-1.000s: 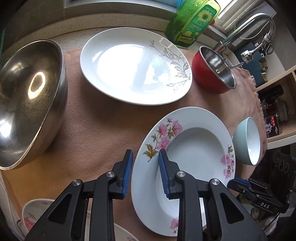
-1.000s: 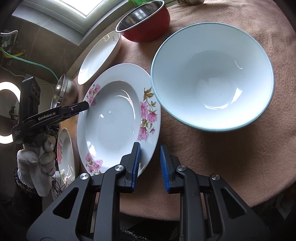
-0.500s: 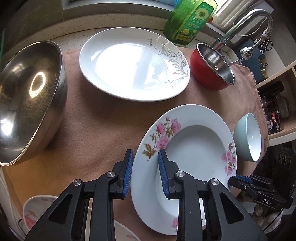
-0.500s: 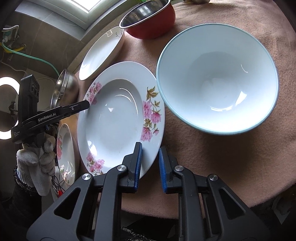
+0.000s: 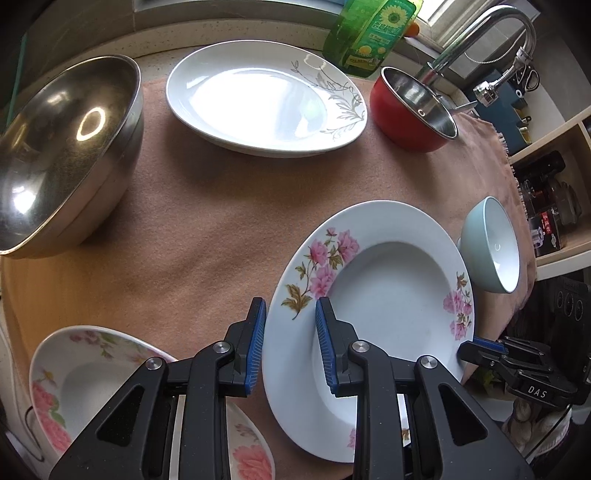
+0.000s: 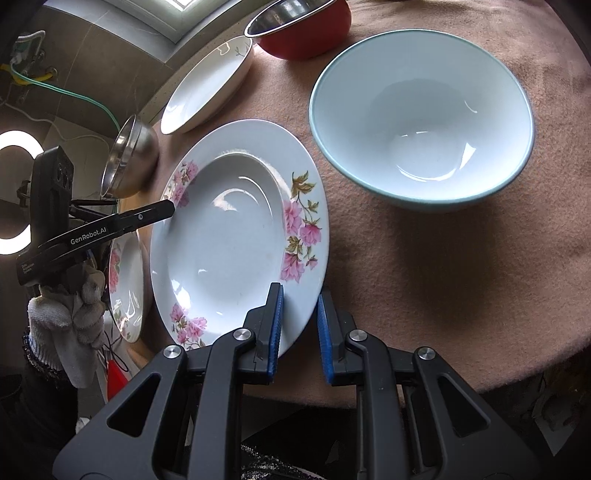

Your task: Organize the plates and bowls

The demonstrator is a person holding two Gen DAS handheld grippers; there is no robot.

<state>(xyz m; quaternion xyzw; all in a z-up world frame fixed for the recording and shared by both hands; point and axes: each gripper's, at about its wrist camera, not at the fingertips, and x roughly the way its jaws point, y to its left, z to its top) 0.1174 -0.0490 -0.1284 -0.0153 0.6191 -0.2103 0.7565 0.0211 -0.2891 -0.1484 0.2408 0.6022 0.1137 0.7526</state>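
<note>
A: Entry one, the floral soup plate [image 5: 384, 302]. What is changing?

B: It is being carried across the brown cloth [image 5: 207, 229] on the tabletop, sliding toward the seven o'clock corner of the left wrist view compared with a second ago. More of the second floral plate [image 5: 85, 373] is showing there now. The left claw [image 5: 290, 345] is pinching the plate's rim at nine o'clock, jaws narrow with the rim between them. The right claw [image 6: 299, 330] is gripping the opposite rim, at five o'clock in its own view, jaws narrow as well, having nipped in slightly.

A: Meaning for the task?

B: I am judging that like is joining like: the carried plate is heading for its floral twin, so stacking is probably next. It is not yet over the twin.

A: Count, please.

B: Plates, three: two floral, plus one white plate with a grey leaf motif [image 5: 266, 96] at twelve o'clock. Bowls, three: one large steel bowl [image 5: 62, 147] at ten o'clock, one red bowl with steel lining [image 5: 410, 110] at one o'clock, one pale blue bowl [image 6: 424, 118] at three o'clock, just beside the carried plate. Sundries: one green detergent bottle [image 5: 369, 33], one tap [image 5: 487, 37], both at the far edge.
</note>
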